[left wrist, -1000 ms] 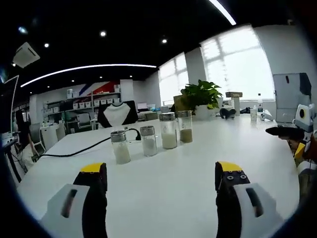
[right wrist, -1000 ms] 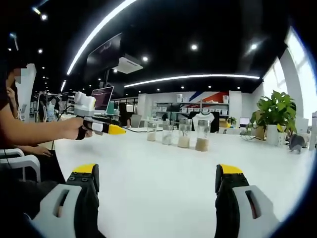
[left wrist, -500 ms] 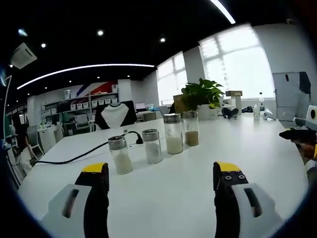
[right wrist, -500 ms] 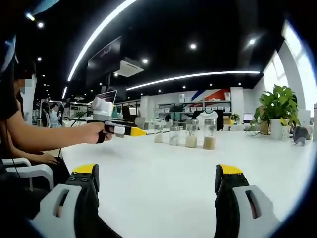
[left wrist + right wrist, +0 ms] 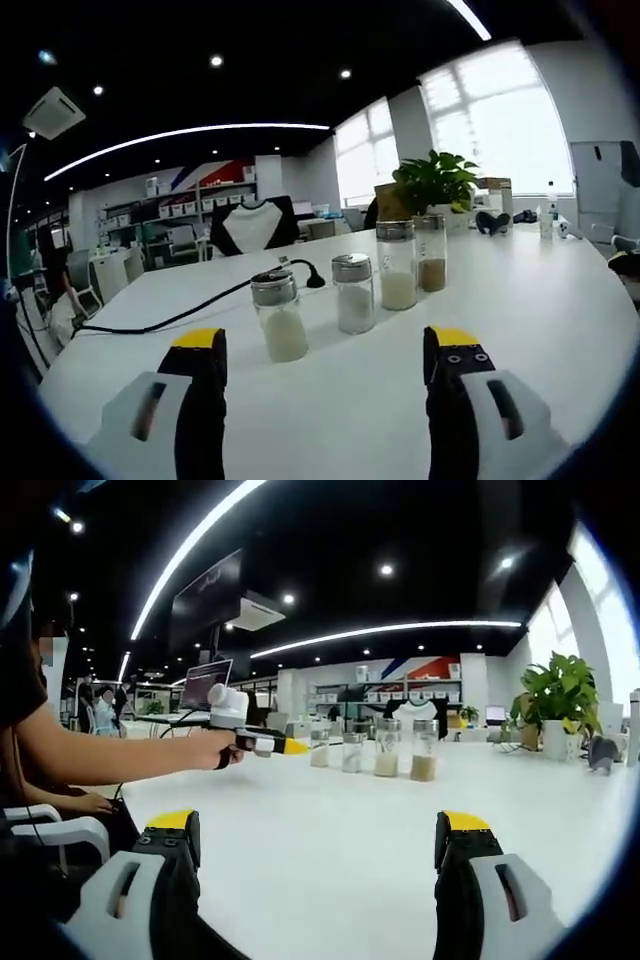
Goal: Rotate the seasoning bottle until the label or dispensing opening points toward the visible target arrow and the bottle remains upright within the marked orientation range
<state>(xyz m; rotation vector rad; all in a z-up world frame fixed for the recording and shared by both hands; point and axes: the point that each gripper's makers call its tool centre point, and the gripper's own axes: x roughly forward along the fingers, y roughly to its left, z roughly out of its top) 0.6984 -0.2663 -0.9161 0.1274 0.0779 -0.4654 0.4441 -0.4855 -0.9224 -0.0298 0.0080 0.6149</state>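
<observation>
Honestly, the step here looks like the approach: 4 seasoning bottles stand upright in a row on the white table (image 5: 520, 330), and the left gripper (image 5: 322, 345) sits near them with its fingers spread wide and nothing between them. The nearest bottle (image 5: 279, 316) is just ahead. I'd come in level, close gently round the glass body, then twist without tipping it. No arrow or label is visible, so aim is a guess. The right gripper (image 5: 318, 830) is also wide and empty, well apart from the row (image 5: 385, 748). Mind the black cable (image 5: 170, 315) behind.
</observation>
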